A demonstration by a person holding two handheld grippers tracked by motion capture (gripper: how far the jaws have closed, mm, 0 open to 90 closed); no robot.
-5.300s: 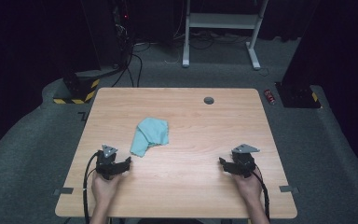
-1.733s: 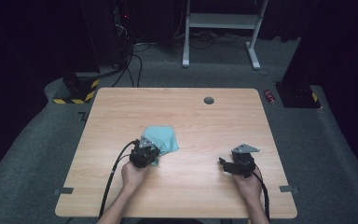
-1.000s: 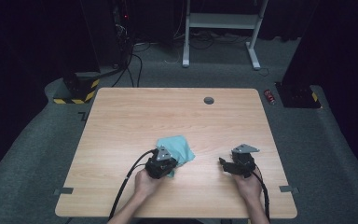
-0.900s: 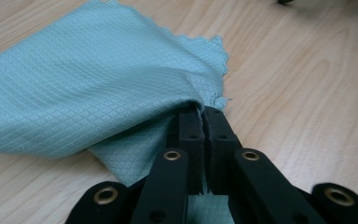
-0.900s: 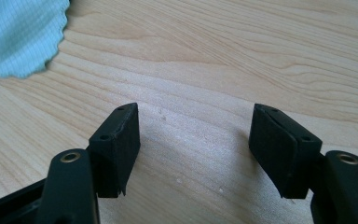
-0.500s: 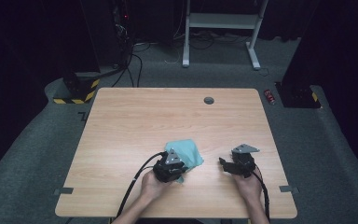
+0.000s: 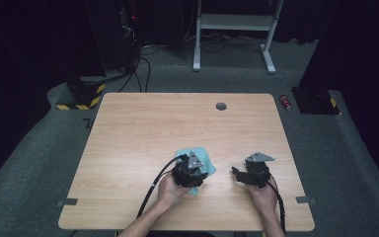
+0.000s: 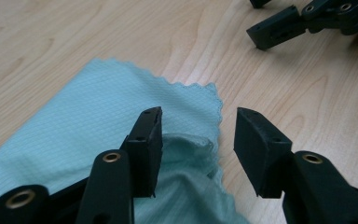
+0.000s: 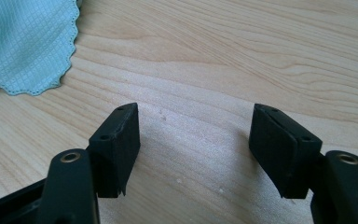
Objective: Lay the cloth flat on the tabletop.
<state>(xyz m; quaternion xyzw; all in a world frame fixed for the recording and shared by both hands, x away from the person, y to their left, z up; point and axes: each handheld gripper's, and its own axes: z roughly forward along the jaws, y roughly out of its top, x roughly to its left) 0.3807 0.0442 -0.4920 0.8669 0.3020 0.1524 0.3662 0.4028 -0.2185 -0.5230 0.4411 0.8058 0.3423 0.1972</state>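
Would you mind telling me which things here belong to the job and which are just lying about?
In use:
- teal cloth
- left hand-held gripper, open over the cloth
- right hand-held gripper, open

Lying about:
- red can on the floor
- grommet

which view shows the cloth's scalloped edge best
The left gripper view: the teal cloth lies close, its edge and a raised fold clear. The right gripper view catches one corner; in the high view it's small and half hidden.

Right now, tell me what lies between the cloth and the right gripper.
Bare wood. In the high view only table separates the cloth from the right gripper; the right gripper view shows the same.
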